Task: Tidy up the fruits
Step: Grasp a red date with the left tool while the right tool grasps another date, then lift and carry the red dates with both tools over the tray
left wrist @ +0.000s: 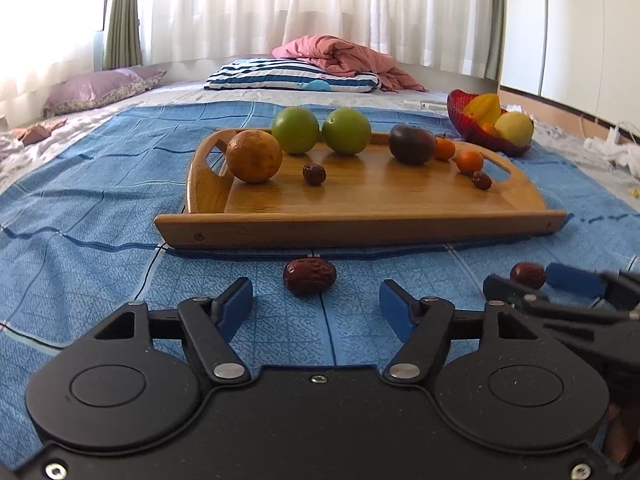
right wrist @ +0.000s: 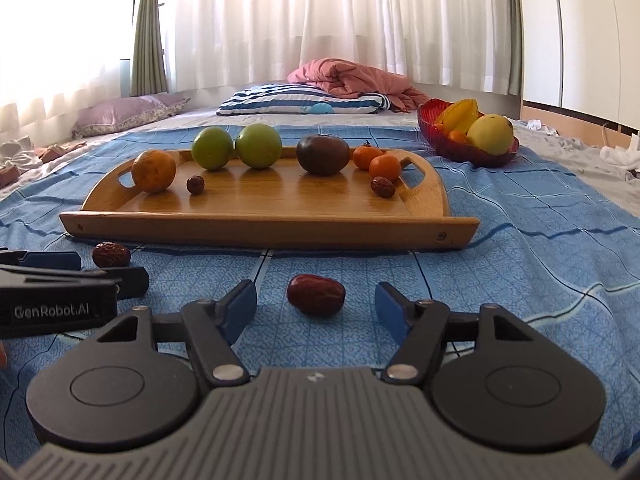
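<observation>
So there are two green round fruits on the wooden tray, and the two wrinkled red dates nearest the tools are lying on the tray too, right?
Not quite. The two green round fruits are on the wooden tray, but the two wrinkled red dates nearest the tools lie on the blue bedsheet in front of the tray, as both wrist views show.

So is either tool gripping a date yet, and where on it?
Nothing held. Left tool and right tool are open, each with a red date just ahead, untouched.

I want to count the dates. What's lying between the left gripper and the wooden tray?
One red date on the blue bedsheet, shown in the left wrist view.
</observation>
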Tool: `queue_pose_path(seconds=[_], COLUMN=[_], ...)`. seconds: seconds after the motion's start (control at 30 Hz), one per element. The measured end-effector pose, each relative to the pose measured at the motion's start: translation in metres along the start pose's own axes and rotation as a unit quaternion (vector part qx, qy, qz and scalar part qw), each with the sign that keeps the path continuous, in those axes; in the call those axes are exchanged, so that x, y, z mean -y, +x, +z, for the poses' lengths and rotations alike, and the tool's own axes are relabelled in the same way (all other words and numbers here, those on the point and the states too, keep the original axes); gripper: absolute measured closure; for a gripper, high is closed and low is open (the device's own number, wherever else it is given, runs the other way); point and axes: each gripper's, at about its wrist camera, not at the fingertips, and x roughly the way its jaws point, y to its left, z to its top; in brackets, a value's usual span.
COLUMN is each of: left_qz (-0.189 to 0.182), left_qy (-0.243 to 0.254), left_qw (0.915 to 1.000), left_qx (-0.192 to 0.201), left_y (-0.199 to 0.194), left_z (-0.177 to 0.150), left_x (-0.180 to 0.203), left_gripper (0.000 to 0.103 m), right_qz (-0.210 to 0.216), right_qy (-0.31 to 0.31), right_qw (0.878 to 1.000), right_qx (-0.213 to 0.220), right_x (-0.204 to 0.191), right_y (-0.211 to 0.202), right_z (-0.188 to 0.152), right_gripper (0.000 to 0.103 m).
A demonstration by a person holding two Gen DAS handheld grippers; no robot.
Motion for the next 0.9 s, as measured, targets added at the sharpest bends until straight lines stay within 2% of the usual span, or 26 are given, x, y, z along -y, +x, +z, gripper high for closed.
queue_pose_path(seconds=[0.13, 0.2, 0.23, 0.3, 0.53, 0.9], left_qz=[0.002, 0.013, 0.019, 0.027, 0.023, 0.008], left_qy=[-0.018, -0.009, -0.005, 0.003, 0.012, 0.014], left_qw=[0.9998, 0.9999, 0.9998, 0.9996, 0.9996, 0.9999], left_qx=[0.000, -0.001, -0.003, -0.006, -0.009, 0.001], left_y=[0.000, 0.003, 0.004, 0.007, 0.008, 0.001], left_z=[0.006, 0.008, 0.009, 0.008, 0.007, 0.009], left_x=[0.004, 0.010, 0.013, 0.017, 0.023, 0.028], left_gripper=[0.042, 0.051, 0.054, 0.054, 0.073, 0.075], right_qz=[-0.005, -0.006, -0.006, -0.007, -0.010, -0.007], right_qy=[0.009, 0.018, 0.021, 0.027, 0.041, 0.037], right_qw=[1.000, 1.000, 1.000, 1.000, 0.999, 0.999], right_qx=[-0.001, -0.002, -0.002, -0.003, -0.005, -0.004], right_x=[-0.002, -0.001, -0.001, 0.000, 0.002, 0.001], right_y=[-0.003, -0.004, -0.004, -0.004, -0.003, -0.003], right_z=[0.000, 0.001, 0.002, 0.002, 0.005, 0.006], right_gripper=[0.035, 0.043, 0.044, 0.049, 0.059, 0.069])
